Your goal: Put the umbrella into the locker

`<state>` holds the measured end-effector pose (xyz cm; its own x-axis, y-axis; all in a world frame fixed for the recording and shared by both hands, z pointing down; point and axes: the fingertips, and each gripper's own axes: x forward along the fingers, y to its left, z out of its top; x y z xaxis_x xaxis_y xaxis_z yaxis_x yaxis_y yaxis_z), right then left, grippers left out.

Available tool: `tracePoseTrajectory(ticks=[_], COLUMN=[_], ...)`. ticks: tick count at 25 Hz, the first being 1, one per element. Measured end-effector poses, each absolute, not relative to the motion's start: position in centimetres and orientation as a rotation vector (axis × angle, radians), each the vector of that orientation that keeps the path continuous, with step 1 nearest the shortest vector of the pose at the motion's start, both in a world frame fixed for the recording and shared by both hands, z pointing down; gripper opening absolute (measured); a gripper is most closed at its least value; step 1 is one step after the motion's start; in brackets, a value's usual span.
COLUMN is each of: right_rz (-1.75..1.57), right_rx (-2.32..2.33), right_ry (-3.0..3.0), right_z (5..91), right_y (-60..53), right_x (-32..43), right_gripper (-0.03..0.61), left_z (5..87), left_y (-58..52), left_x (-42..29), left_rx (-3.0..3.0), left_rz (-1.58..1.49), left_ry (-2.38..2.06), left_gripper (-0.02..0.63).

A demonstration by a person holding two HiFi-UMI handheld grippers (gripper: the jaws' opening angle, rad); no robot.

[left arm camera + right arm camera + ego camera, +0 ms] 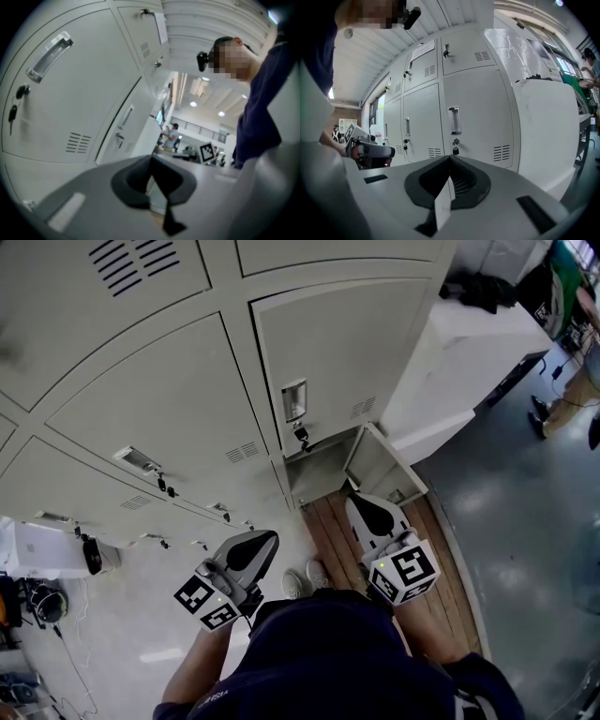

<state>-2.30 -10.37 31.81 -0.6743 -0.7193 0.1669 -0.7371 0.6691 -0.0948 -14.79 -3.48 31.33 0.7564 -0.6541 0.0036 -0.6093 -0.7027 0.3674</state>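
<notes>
Locker (322,471), door open at floor level. Right gripper (362,504) and left gripper (266,542): jaws pressed together, nothing between them. Both are held roughly level.

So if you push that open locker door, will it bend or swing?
The open locker door probably swings easily, since it stands ajar on one hinged edge. It looks like flat painted metal, so likely stiff, not floppy.

No writing can be read in any view.
A white paper sheet (423,48) on a grey metal locker door (419,77), upper left of the right gripper view, carries print too small to read. The black-and-white square marker cube (405,570), lower right of the head view, shows only a pattern.
</notes>
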Motion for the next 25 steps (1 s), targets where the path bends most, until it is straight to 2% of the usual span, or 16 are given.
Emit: tracePoseTrajectory(ticks=[25], right_rz=[0.293], right_rx=[1.115], right_ry=[-2.8], right_z=[32.1], right_y=[-11.1], right_x=[-3.0], right_gripper=[0.006], left_z=[31.7], left_y=[-5.0], left_x=[-14.1], left_rx=[2.593], left_rz=[-0.142], left_ry=[-1.0], left_gripper=[0.002])
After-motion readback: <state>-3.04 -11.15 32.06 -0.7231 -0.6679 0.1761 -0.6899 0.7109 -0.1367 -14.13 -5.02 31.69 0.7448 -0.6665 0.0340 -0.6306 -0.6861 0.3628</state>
